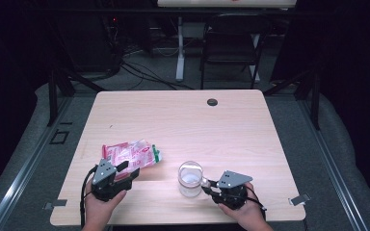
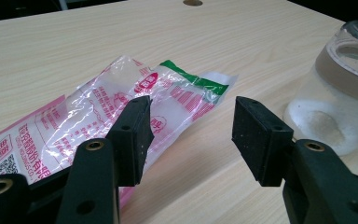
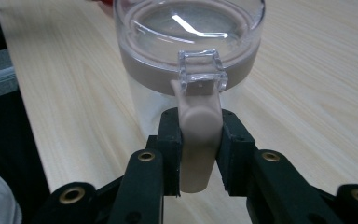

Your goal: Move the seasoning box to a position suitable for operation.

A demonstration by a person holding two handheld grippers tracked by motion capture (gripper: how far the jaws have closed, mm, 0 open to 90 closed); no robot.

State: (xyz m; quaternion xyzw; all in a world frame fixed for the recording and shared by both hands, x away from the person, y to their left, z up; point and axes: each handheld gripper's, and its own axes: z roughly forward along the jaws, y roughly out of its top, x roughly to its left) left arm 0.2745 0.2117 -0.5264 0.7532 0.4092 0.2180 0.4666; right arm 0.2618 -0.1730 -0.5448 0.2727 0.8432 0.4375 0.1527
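A clear plastic bag with pink and green print [image 1: 132, 154] [image 2: 74, 126] lies flat at the table's front left. My left gripper [image 1: 127, 171] [image 2: 193, 135] stands open just before the bag's near corner, its left pad over the bag's edge and nothing pressed between the pads. To the right stands a clear jar [image 1: 191, 179] [image 2: 340, 102] with a beige band, a clear lid [image 3: 189, 28] and some white powder at its bottom. My right gripper [image 1: 205, 184] [image 3: 198, 149] is shut on the jar's beige latch tab [image 3: 196, 140], which hangs from the lid's clear clasp.
The wooden table [image 1: 183, 125] has a round dark cable hole [image 1: 212, 102] near its far edge. A dark folding chair [image 1: 233, 43] stands on the floor beyond it. Both hands rest at the table's front edge.
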